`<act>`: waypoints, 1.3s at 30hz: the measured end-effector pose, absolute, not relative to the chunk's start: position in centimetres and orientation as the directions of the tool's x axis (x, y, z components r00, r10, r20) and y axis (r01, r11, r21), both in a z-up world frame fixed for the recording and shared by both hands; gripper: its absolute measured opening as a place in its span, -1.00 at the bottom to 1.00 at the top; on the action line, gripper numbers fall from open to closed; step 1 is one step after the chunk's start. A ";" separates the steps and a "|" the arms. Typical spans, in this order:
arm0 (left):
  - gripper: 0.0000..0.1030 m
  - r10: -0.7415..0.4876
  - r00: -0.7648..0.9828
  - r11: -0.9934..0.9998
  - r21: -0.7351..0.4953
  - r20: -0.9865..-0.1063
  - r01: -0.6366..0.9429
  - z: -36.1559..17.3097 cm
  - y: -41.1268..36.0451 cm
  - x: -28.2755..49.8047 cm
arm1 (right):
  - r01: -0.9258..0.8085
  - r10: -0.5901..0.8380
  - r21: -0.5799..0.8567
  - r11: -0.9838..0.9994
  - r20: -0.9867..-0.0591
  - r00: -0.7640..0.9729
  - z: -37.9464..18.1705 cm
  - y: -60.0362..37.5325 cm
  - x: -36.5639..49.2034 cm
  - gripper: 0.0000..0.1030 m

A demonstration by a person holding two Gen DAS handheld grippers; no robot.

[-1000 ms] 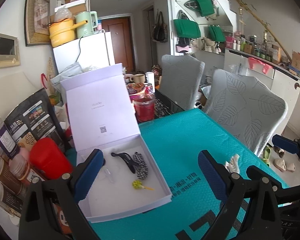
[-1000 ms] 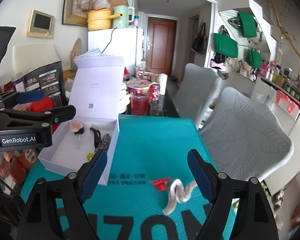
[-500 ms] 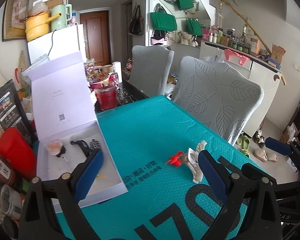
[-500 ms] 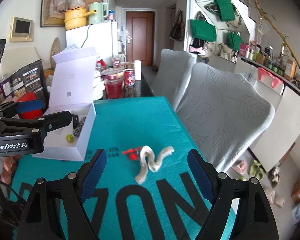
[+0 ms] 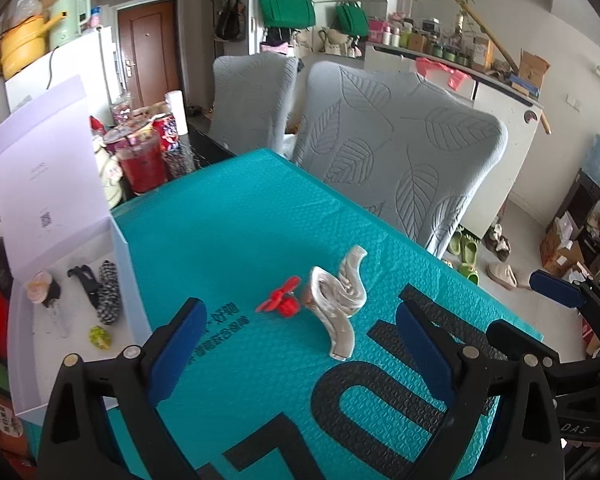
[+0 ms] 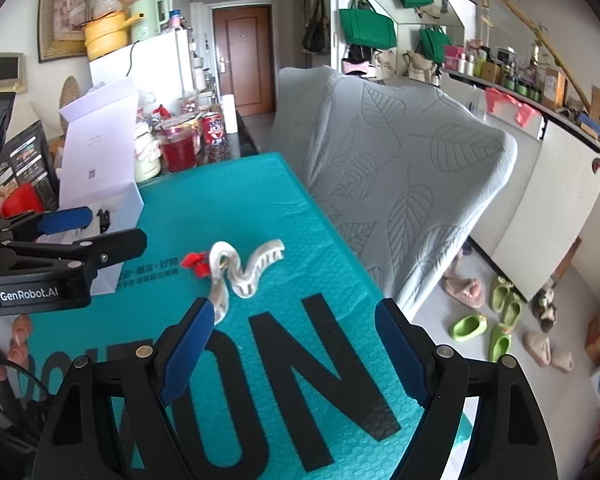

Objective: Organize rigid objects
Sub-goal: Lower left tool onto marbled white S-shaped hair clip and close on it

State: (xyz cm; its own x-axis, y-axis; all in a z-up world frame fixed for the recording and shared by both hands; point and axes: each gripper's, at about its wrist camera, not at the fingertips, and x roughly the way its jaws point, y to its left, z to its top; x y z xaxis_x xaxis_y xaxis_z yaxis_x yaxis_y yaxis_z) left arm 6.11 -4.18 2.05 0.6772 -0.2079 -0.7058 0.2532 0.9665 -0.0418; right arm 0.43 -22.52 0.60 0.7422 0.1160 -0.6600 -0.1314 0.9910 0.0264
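Observation:
A pearly wavy hair claw (image 5: pixel 338 300) and a small red clip (image 5: pixel 283 303) lie side by side on the teal mat (image 5: pixel 260 216); both show in the right wrist view too, the claw (image 6: pixel 240 270) and the red clip (image 6: pixel 194 263). An open white box (image 5: pixel 66 308) at the left holds a black clip (image 5: pixel 85 280), a checkered clip (image 5: pixel 109 298), a small yellow-green piece (image 5: pixel 99 336) and a pink-topped item (image 5: pixel 40 290). My left gripper (image 5: pixel 300 344) is open and empty just short of the claw. My right gripper (image 6: pixel 294 344) is open and empty, near the claw's end.
Two grey leaf-pattern chairs (image 5: pixel 396 160) stand along the table's right edge. A red jar (image 5: pixel 144 164), a can and bottles crowd the far end behind the box lid (image 5: pixel 48 172). Snack bags and a red container (image 6: pixel 20 200) stand left of the box.
Both grippers have swung right, away from the box, toward the claw and red clip. Both stayed open and empty.

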 end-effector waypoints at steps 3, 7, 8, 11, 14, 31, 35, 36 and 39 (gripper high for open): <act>0.89 -0.220 0.650 0.961 -0.049 -0.727 0.271 0.8 -5.5 6.9 | -0.120 0.114 0.038 0.992 -0.676 0.728 -0.5 -23.5 0.9 0.61; 0.89 -0.233 0.618 0.956 -0.060 -0.751 0.288 -0.9 -6.9 8.0 | -0.105 0.112 0.053 0.993 -0.694 0.711 -1.7 -24.7 1.5 0.62; 0.89 -0.232 0.611 0.955 -0.058 -0.757 0.290 -1.4 -7.2 8.3 | -0.101 0.112 0.057 0.993 -0.698 0.707 -1.9 -25.0 1.7 0.62; 0.89 -0.230 0.588 0.954 -0.060 -0.775 0.294 -2.6 -7.9 9.2 | -0.092 0.110 0.063 0.994 -0.709 0.696 -2.6 -25.6 2.3 0.62; 0.89 -0.235 0.565 0.956 -0.084 -0.791 0.281 -3.9 -7.9 10.0 | -0.089 0.112 0.070 0.994 -0.719 0.686 -3.3 -26.2 3.0 0.61; 0.77 -0.227 0.546 0.946 -0.050 -0.807 0.320 -6.5 -10.5 12.7 | -0.069 0.118 0.096 0.993 -0.748 0.653 -5.0 -27.5 5.6 0.62; 0.48 -0.225 0.542 0.942 -0.038 -0.810 0.334 -7.1 -11.2 12.7 | -0.056 0.113 0.100 0.993 -0.751 0.651 -5.2 -27.9 5.6 0.62; 0.42 -0.221 0.544 0.942 -0.031 -0.810 0.335 -7.2 -11.3 12.8 | -0.054 0.111 0.101 0.993 -0.751 0.651 -5.2 -28.0 5.6 0.62; 0.36 -0.206 0.542 0.944 -0.021 -0.814 0.328 -7.6 -11.5 13.3 | -0.042 0.105 0.102 0.994 -0.753 0.650 -5.3 -28.2 5.6 0.62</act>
